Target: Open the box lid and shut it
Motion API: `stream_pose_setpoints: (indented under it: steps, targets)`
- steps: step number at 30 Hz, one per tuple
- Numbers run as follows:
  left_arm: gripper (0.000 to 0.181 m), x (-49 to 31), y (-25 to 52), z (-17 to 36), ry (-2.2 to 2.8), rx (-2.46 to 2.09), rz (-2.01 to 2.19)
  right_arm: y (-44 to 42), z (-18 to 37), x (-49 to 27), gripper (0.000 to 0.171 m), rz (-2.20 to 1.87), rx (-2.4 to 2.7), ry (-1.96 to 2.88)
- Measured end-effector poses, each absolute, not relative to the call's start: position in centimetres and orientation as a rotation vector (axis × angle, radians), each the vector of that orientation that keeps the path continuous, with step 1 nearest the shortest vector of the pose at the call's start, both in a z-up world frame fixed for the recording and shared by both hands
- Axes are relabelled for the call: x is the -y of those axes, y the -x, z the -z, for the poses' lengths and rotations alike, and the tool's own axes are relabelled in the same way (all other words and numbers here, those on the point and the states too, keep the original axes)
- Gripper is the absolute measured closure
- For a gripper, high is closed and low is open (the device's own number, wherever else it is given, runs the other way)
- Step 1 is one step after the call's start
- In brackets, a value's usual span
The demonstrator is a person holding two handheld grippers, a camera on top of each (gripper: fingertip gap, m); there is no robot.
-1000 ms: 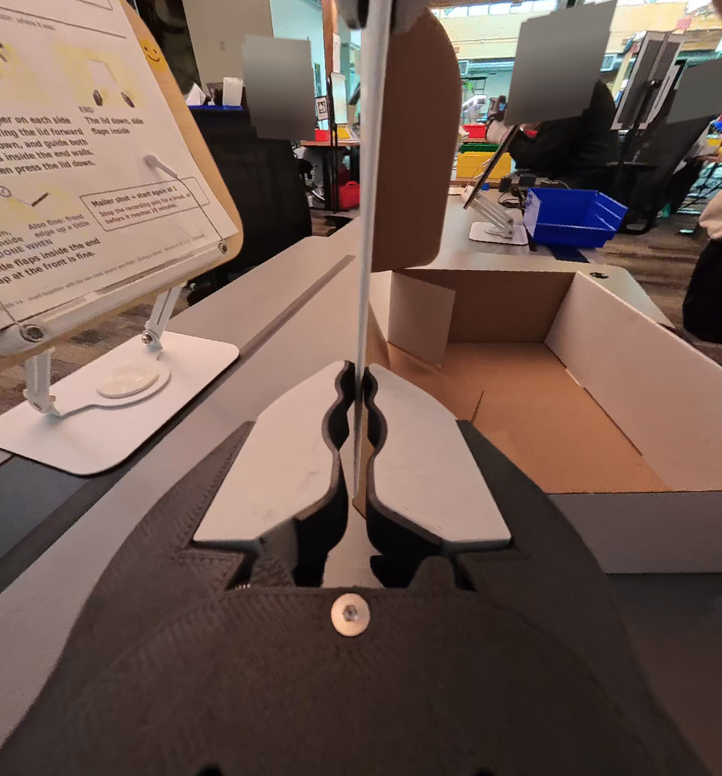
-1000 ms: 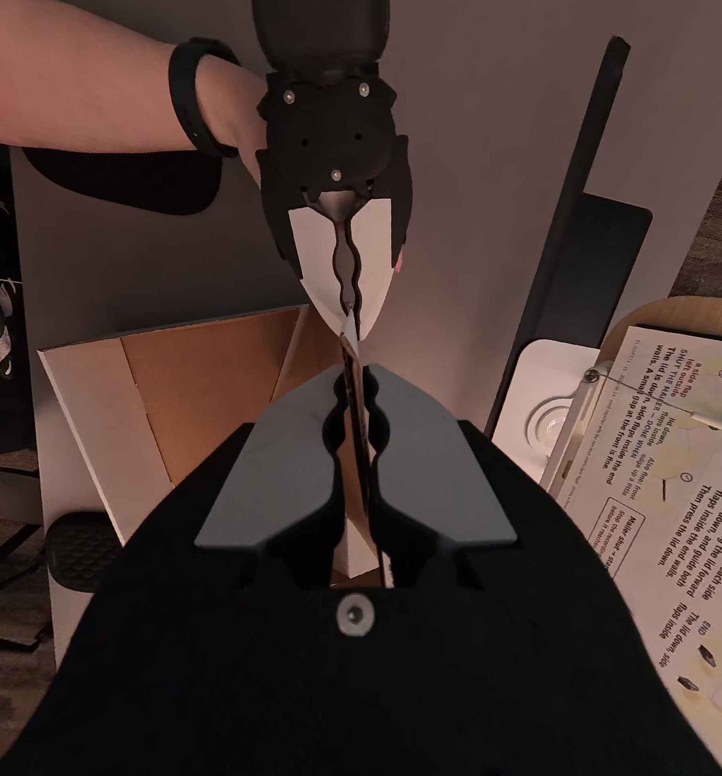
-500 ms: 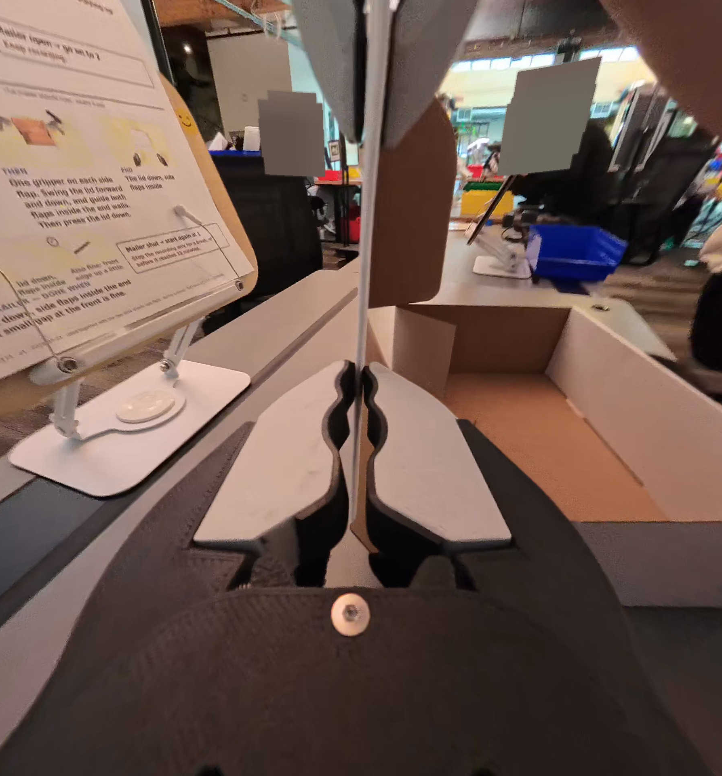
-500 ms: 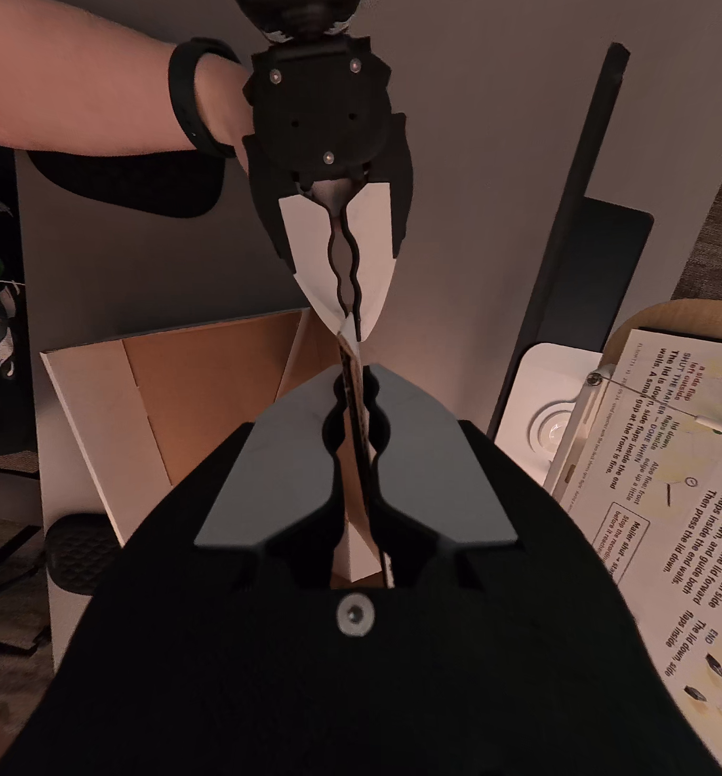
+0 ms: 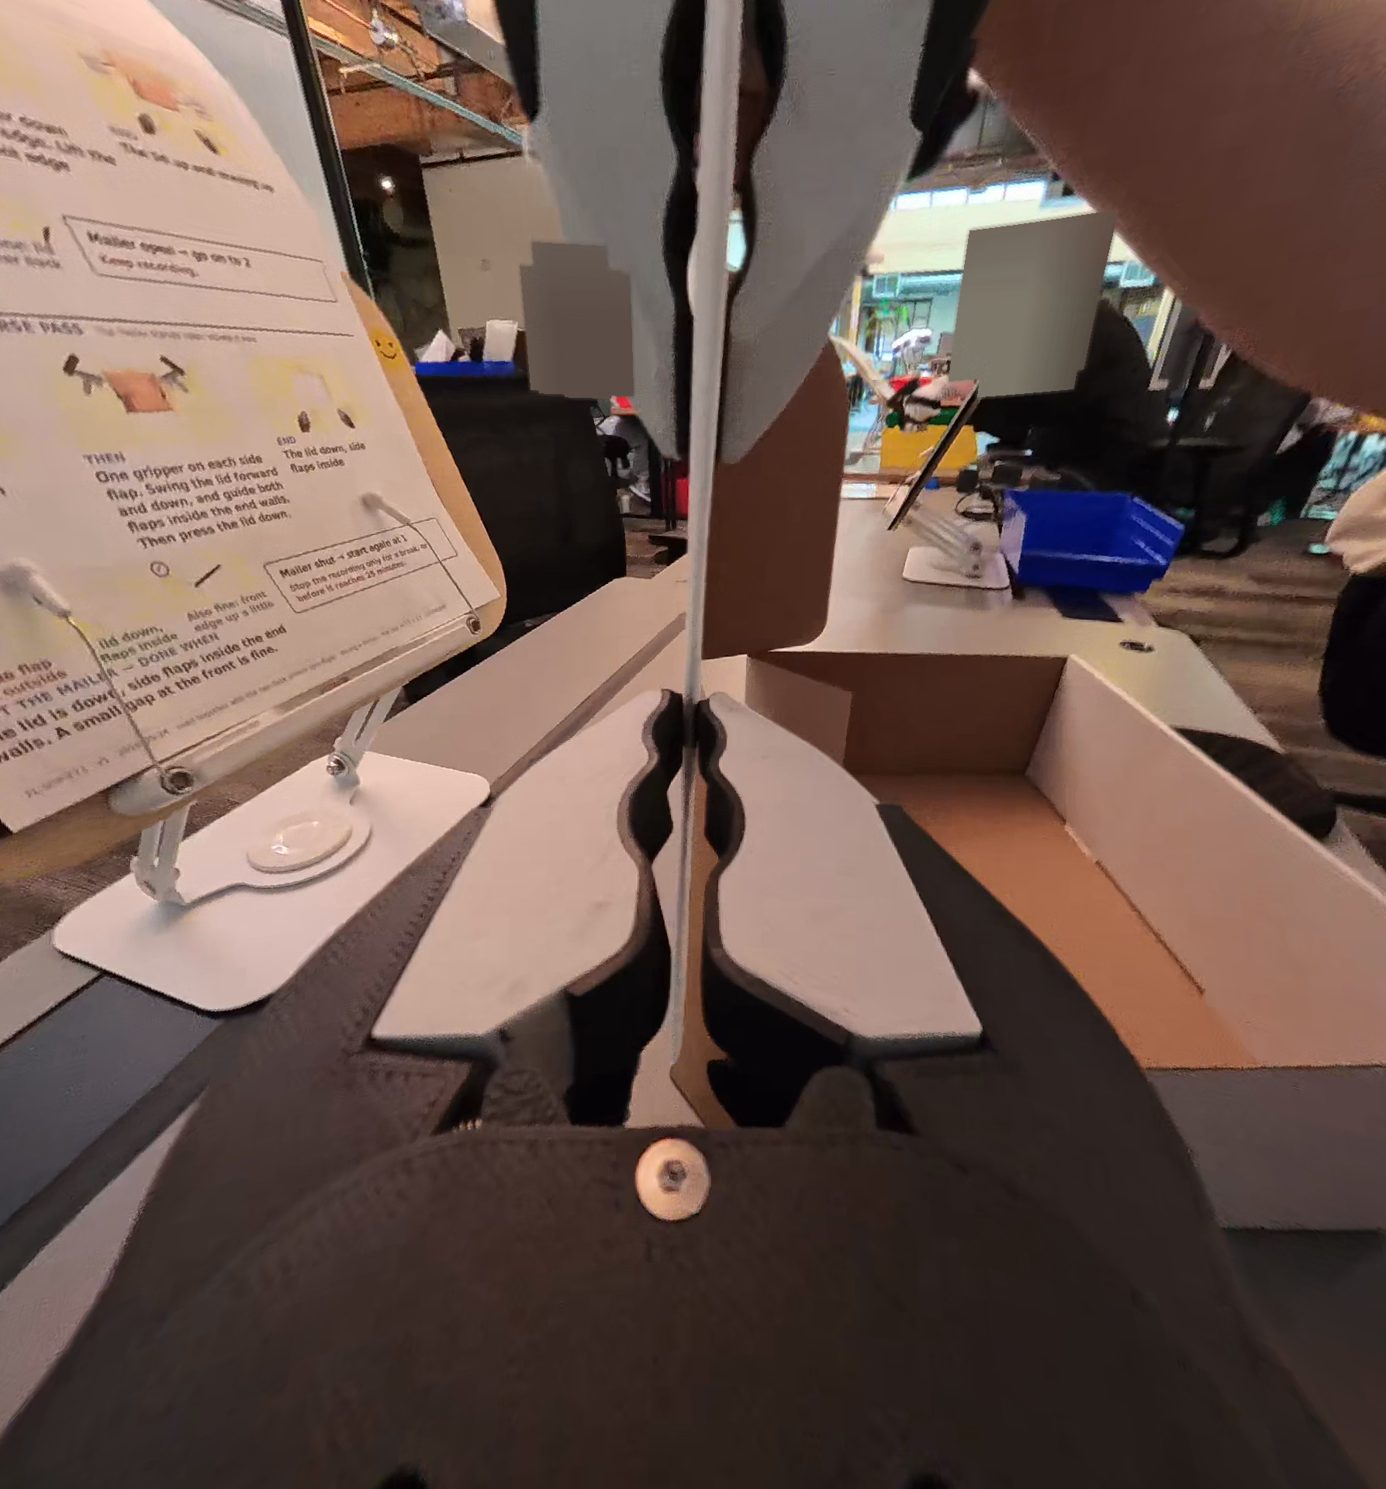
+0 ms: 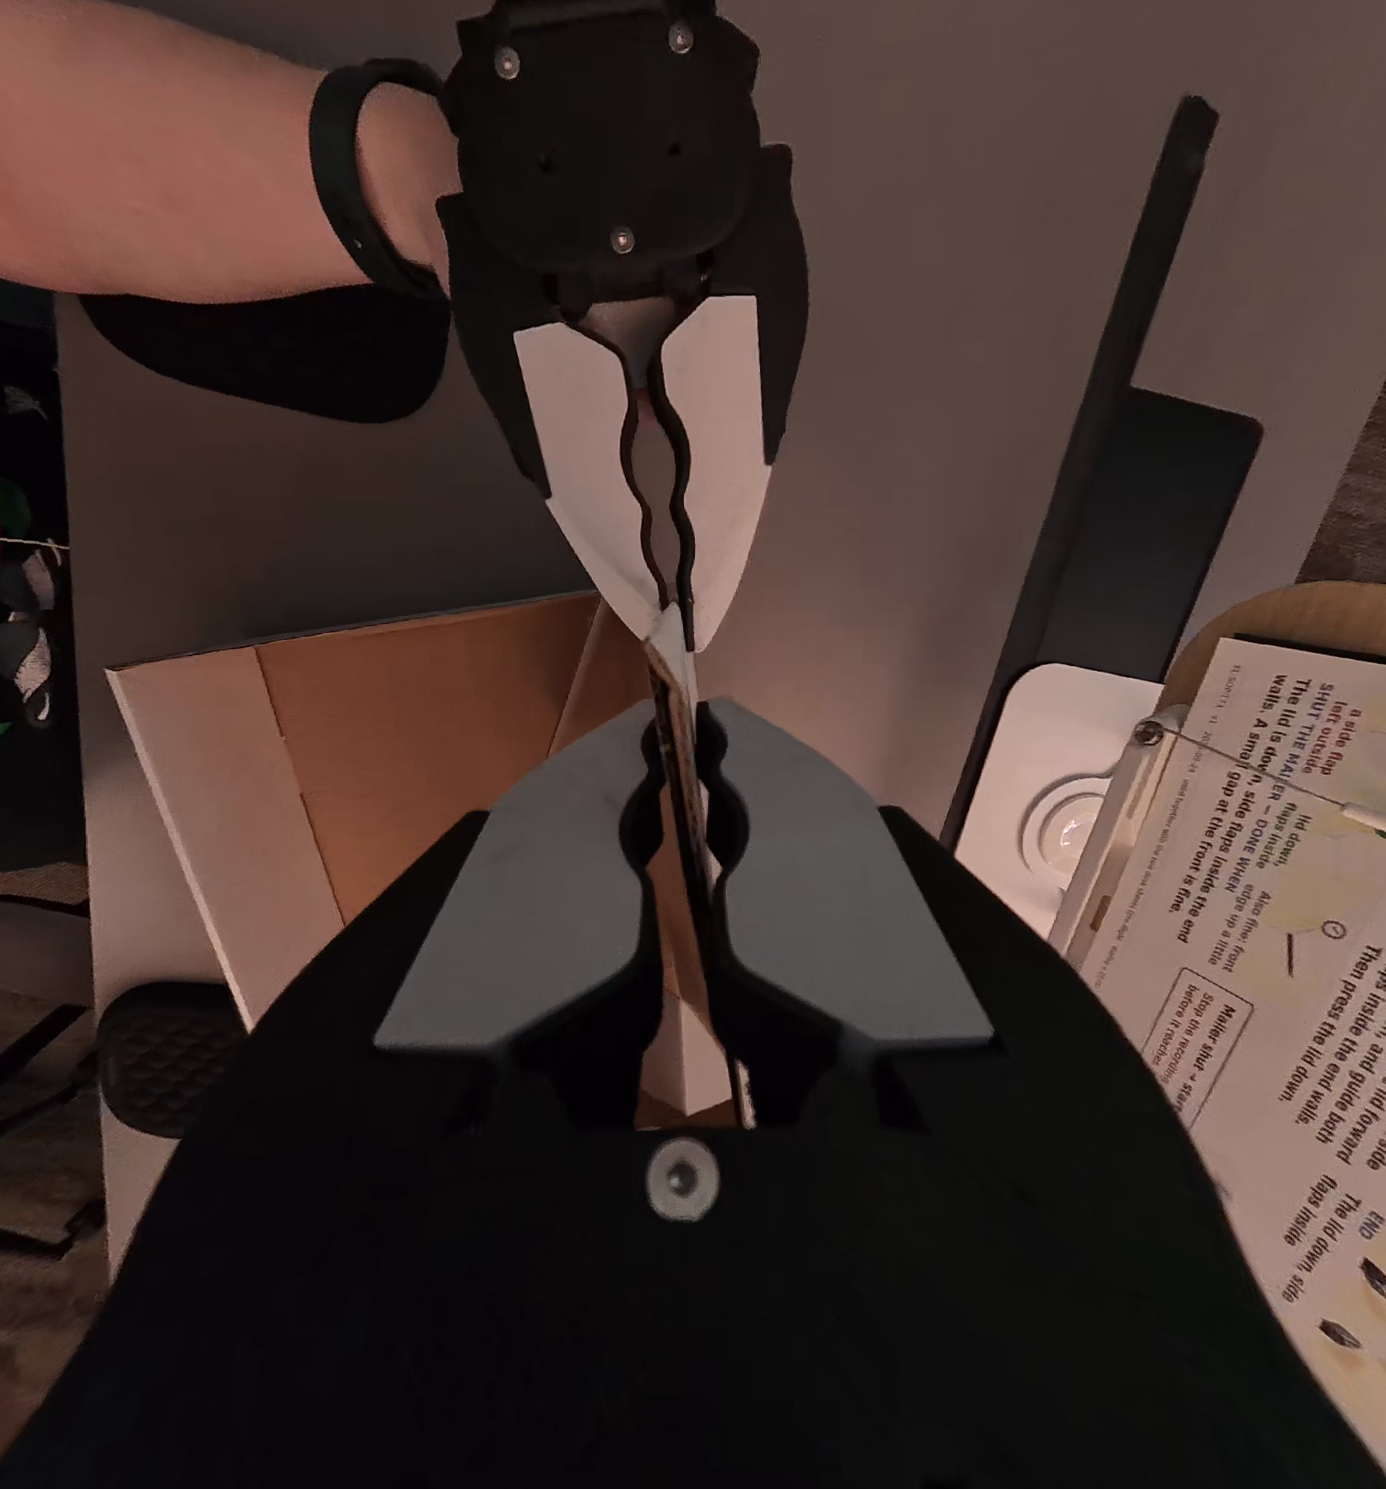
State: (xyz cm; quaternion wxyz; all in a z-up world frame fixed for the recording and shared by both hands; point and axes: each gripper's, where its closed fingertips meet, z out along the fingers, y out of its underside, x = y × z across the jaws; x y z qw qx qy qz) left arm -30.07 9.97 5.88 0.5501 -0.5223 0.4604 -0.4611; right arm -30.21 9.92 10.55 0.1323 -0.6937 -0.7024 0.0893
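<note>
The open cardboard box (image 5: 1237,910) lies on the grey table, white outside and brown inside. Its lid (image 5: 701,483) stands upright and shows edge-on as a thin white line, with a brown side flap (image 5: 778,524) hanging behind it. My left gripper (image 5: 685,725) is shut on the lid's edge. My right gripper (image 5: 713,242) comes down from above and is shut on the same lid. In the right wrist view my right gripper (image 6: 677,717) clamps the lid (image 6: 671,649), tip to tip with the left gripper (image 6: 673,620), above the box (image 6: 190,806).
An instruction sheet (image 5: 190,483) stands on a white stand (image 5: 270,854) left of the box. A black strip (image 6: 1076,483) runs across the table beside it. A forearm with a black wristband (image 6: 351,177) holds the left gripper. A blue bin (image 5: 1084,540) sits on a far desk.
Both grippers keep their hold on the upright lid. In the left wrist view the right gripper has come down into the frame and nearer. The left gripper has shifted slightly away in the right wrist view.
</note>
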Motion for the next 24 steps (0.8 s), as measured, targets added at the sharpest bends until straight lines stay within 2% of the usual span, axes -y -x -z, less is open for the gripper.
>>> stream_pose_setpoints:
  steps: [14,16,24]
  targets:
    - [0.178,-10.8,31.0,-4.4,1.265,-1.075,1.162,31.5,-9.9,-10.7,0.166,-0.211,2.053,2.007]
    - [0.173,-11.2,31.1,-3.8,1.311,-1.072,1.181,31.4,-9.9,-10.9,0.166,-0.201,2.048,2.014]
    - [0.178,-11.3,30.8,-3.2,1.310,-1.069,1.203,31.4,-9.8,-11.1,0.166,-0.208,2.039,2.029]
